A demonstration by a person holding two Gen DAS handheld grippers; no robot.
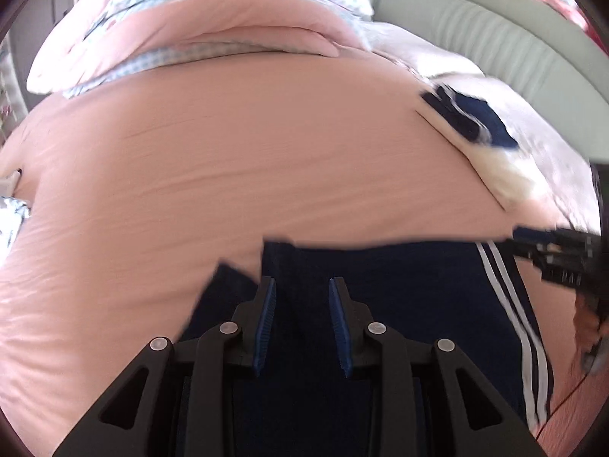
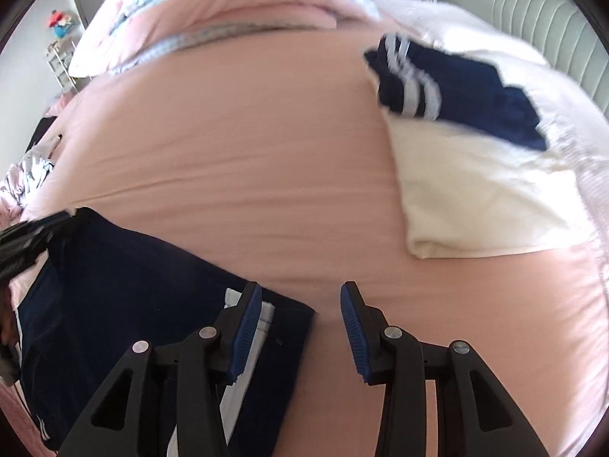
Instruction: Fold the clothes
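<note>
- Lying flat on the pink bedsheet (image 1: 266, 175), the navy striped trousers (image 1: 399, 304) sit beneath both grippers
- Left gripper (image 1: 302, 285) and right gripper (image 2: 300, 293) are both released, grasping nothing
- Pinching sheet along with cloth could drag the fold crooked

**Bright daylight, blurry edges**

Both views well lit w/ soft daylight, no hard shadows. White pillow (image 2: 487, 205) and quilt (image 2: 236, 3) nearly blown out. Heavy fisheye bulge, dark vignette at corners. Motion blur smears the right side of the left wrist view, esp. the folded navy clothes (image 1: 472, 118).
</note>
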